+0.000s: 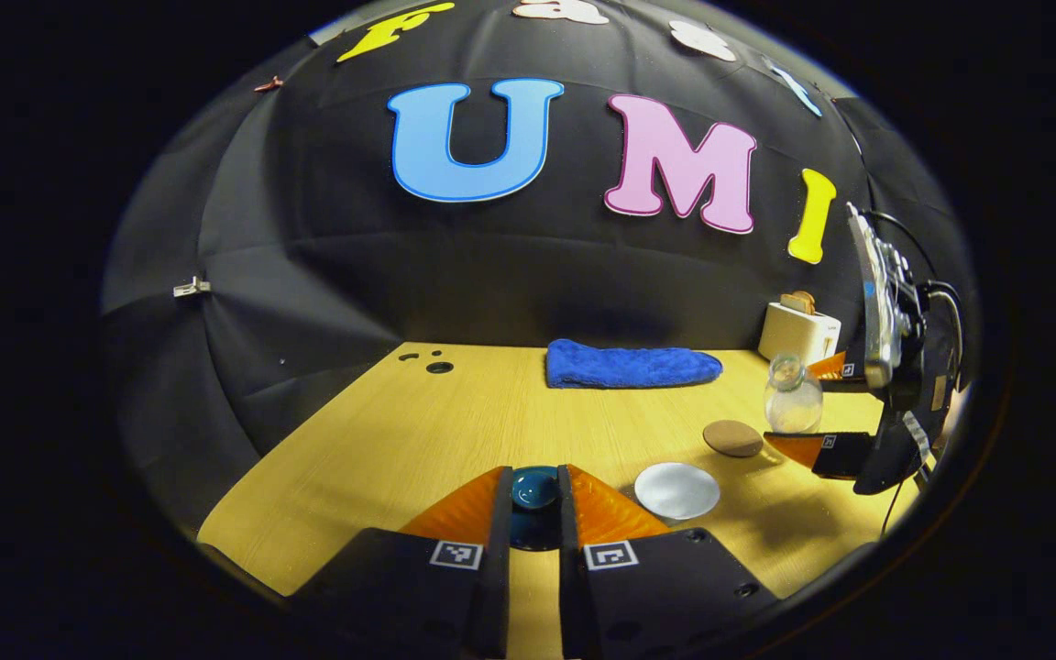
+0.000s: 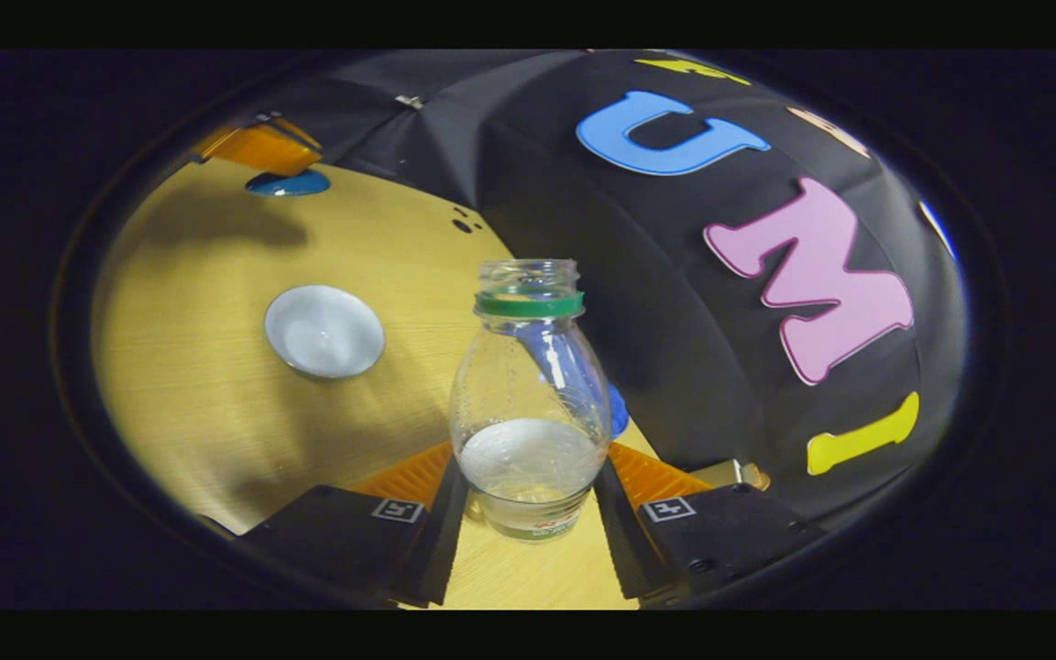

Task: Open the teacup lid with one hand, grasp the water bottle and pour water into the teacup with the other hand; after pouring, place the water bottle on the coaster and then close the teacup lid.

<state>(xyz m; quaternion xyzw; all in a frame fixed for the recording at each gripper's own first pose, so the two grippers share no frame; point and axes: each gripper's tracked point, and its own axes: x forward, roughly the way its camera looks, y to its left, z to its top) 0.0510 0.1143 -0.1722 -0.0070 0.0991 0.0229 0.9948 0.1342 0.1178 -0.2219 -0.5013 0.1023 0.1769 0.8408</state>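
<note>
The open white teacup (image 1: 676, 489) sits bare on the pale wooden table (image 1: 381, 440), ready for water. The clear, uncapped plastic water bottle with a green neck ring (image 2: 528, 403) is pinched low on its body by the right gripper (image 2: 528, 486), upright and partly filled, likely lifted toward the cup. The left gripper (image 1: 534, 500) clamps the dark blue glazed teacup lid (image 1: 534, 488), held aside to keep the cup clear. The round brown coaster (image 1: 732, 437) waits just beyond the cup for the bottle
</note>
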